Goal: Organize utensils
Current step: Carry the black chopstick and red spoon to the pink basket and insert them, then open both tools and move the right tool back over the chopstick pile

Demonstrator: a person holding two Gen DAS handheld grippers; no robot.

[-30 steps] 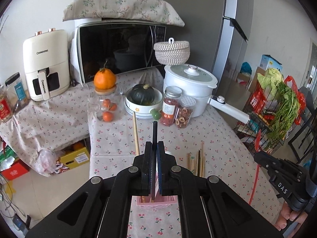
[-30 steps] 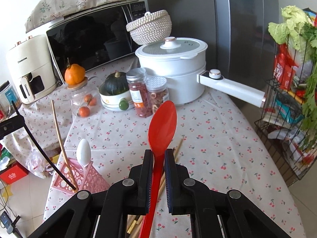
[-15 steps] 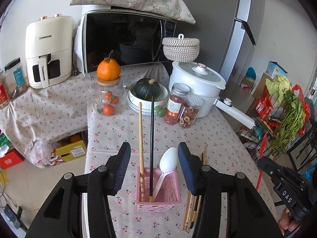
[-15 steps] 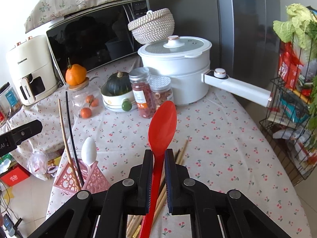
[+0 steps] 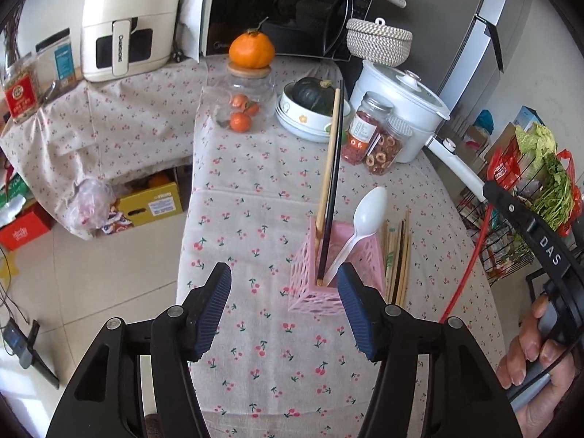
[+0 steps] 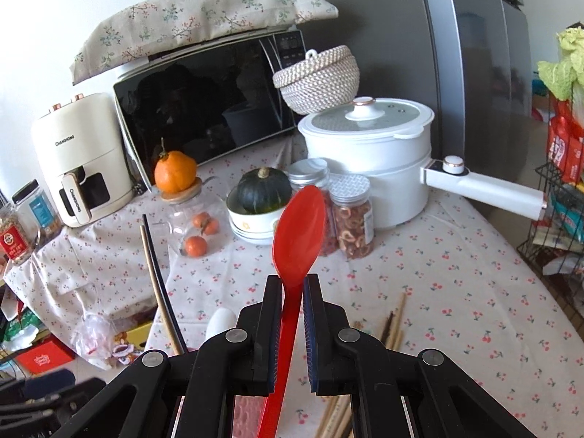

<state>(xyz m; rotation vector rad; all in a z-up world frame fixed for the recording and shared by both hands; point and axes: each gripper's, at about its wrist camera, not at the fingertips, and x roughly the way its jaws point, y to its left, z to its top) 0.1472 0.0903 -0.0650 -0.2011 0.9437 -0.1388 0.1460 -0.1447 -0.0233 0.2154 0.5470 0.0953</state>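
A home kitchen: microwave [image 6: 208, 109], air fryer [image 6: 78, 157] and fridge [image 6: 456, 54] stand beyond the tongs, across the cherry-print tablecloth [image 6: 456, 284].

red spoon [image 6: 297, 241] handle end: cut off | pink holder [image 6: 245, 414]: mostly hidden

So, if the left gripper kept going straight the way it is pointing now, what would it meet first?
Probably the cherry-print tablecloth: the open left gripper aims down at bare cloth, just left of the pink holder. Depth is uncertain.
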